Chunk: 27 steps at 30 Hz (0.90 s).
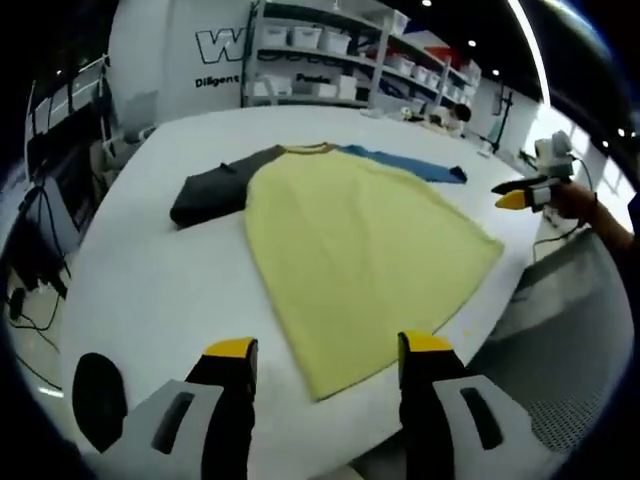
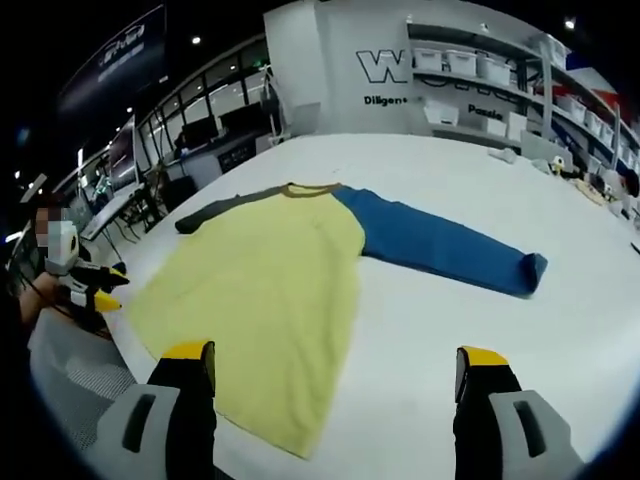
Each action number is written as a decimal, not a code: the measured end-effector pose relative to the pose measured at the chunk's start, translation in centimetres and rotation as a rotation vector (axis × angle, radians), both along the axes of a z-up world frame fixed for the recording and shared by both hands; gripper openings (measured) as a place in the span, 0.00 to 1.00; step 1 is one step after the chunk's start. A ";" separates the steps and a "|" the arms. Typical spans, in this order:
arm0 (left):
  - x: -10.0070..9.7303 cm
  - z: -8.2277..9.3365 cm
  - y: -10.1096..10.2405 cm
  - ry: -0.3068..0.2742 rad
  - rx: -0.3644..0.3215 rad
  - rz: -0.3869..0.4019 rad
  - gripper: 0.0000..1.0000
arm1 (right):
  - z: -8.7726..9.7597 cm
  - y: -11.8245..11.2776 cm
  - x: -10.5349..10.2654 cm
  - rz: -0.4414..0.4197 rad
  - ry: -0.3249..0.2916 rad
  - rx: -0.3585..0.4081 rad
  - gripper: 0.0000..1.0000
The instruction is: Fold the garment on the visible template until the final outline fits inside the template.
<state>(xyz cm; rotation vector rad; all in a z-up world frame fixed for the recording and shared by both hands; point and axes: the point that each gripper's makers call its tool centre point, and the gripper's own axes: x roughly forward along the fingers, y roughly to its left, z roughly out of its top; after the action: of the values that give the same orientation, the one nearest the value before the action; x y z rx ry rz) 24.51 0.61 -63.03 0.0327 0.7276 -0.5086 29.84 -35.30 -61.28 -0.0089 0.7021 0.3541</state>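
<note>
Landmark = white table (image 1: 150, 290), big round-edged top. Behind the table: white shelving (image 1: 330, 50) with white bins, wall lettering beside it. Off the table's edge in the left gripper view: cables and dark gear on the floor side (image 1: 30, 260). In the right gripper view, desks and monitors (image 2: 190, 135) sit beyond the table's far-left edge. Small clutter on the far end of the table (image 2: 575, 165), too small to identify. Nothing lies on the table between the grippers and the garment.

Garment (image 1: 350, 250): long-sleeve shirt, lying flat on the table, yellow body, hem toward the near table edge, brownish collar toward the shelving. Dark grey sleeve (image 1: 215, 195) is bunched and folded near the body; blue sleeve (image 2: 440, 245) is stretched straight out across the table, cuff end slightly turned. Hem corner reaches close to the table edge. No template outline can be made out.

Left gripper (image 1: 325, 350): over the near table edge, jaws spread wide, nothing between them, hem corner just ahead. Right gripper (image 2: 335, 365): jaws also spread wide and empty, above the table at the hem side, yellow tips apart. The right gripper also shows at the table's edge in the left gripper view, held by a hand (image 1: 575, 200).
</note>
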 end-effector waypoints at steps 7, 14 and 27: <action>0.3 1.2 -0.1 -0.051 -0.030 0.031 0.86 | 1.8 -3.5 1.8 -0.053 -0.042 -0.014 0.98; 0.2 1.4 0.0 -0.063 -0.041 0.056 0.99 | 3.0 -6.7 4.1 -0.109 -0.068 -0.015 0.97; -0.2 2.3 -0.2 -0.089 -0.074 0.073 0.99 | 3.9 -10.4 8.0 -0.127 -0.099 -0.041 0.98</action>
<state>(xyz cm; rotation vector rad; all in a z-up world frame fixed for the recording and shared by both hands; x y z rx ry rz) 24.31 0.46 -60.72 -0.0402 0.6203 -0.4610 37.85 -45.69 -57.41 -0.0210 0.6084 0.2163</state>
